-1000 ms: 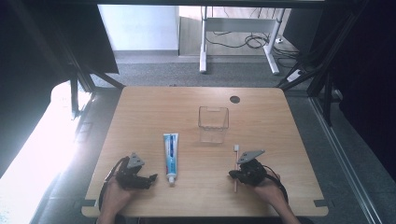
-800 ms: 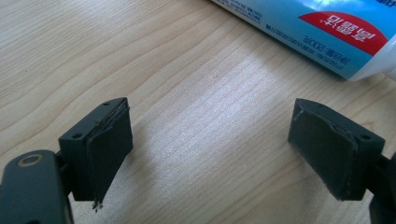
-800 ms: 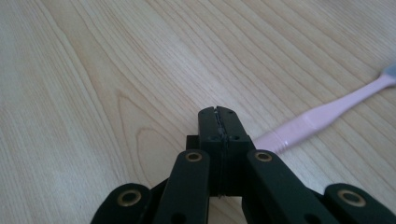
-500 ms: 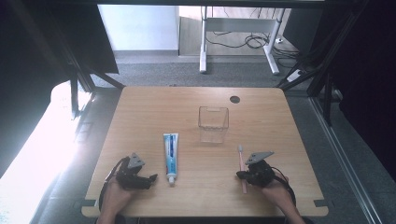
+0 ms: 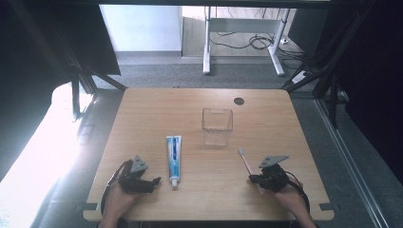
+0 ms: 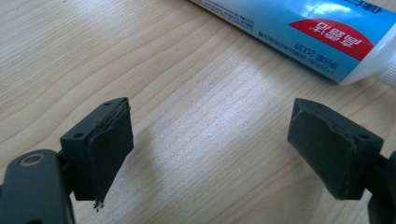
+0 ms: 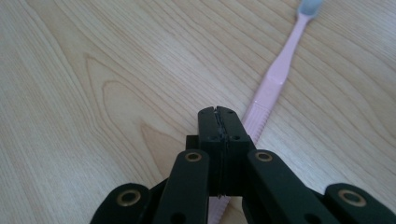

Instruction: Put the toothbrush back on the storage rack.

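On the pale wooden table [image 5: 157, 114], toothpaste tube [image 5: 174, 154], clear box [image 5: 217, 126]; grey carpet [image 5: 157, 71] beyond.

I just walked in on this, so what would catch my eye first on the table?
A pink toothbrush lies at the near right, passing under the shut right gripper. Left of centre lies a blue toothpaste tube, beside the open left gripper. A clear empty container stands behind them.

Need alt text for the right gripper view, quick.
The right claw is shut, with nothing between its jaws, above a pink toothbrush lying flat on the wooden table. The brush runs from under the claw toward the top right, bristle end farthest away.
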`<state>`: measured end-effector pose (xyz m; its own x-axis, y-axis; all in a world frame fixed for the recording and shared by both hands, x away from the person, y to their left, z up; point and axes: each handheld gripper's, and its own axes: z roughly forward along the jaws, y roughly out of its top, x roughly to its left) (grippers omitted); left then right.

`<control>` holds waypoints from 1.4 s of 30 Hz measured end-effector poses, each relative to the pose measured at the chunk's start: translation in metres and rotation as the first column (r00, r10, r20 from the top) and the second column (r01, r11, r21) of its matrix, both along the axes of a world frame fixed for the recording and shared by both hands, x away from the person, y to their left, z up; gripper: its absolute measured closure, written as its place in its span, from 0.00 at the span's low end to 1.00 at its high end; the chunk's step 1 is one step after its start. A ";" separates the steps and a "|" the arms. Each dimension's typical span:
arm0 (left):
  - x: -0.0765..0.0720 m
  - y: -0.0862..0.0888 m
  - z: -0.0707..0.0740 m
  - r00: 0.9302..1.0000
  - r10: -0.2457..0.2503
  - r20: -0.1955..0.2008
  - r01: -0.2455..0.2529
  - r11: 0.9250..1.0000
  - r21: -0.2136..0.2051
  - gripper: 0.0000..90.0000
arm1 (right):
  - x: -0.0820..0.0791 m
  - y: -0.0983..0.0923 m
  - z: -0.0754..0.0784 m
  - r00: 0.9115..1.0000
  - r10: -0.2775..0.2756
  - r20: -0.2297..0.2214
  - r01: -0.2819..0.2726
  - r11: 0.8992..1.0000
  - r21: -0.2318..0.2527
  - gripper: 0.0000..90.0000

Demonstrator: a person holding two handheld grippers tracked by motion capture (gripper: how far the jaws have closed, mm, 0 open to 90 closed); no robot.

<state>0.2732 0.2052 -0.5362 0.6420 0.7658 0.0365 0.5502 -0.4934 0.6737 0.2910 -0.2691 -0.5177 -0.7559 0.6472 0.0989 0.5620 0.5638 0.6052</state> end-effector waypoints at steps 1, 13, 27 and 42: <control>0.000 0.000 0.000 1.000 0.000 0.000 0.000 1.000 0.000 0.16 | 0.000 -0.002 0.000 1.000 -0.002 0.002 0.002 1.000 0.000 0.99; -0.001 -0.001 0.001 1.000 -0.005 0.002 0.005 1.000 0.014 0.16 | 0.000 -0.019 0.001 1.000 -0.031 -0.002 0.031 0.999 -0.022 0.99; -0.001 0.000 0.001 1.000 0.006 0.008 -0.006 1.000 0.001 0.16 | 0.001 -0.023 0.008 0.999 -0.041 0.001 0.041 0.998 -0.042 0.96; -0.001 0.000 0.001 1.000 0.003 0.002 -0.003 1.000 0.005 0.16 | 0.010 -0.029 0.027 0.995 -0.077 -0.055 0.069 0.988 -0.137 0.82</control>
<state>0.2725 0.2050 -0.5353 0.6398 0.7674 0.0420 0.5499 -0.4953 0.6725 0.3013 -0.2976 -0.4905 -0.7012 0.7111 0.0510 0.6379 0.5938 0.4905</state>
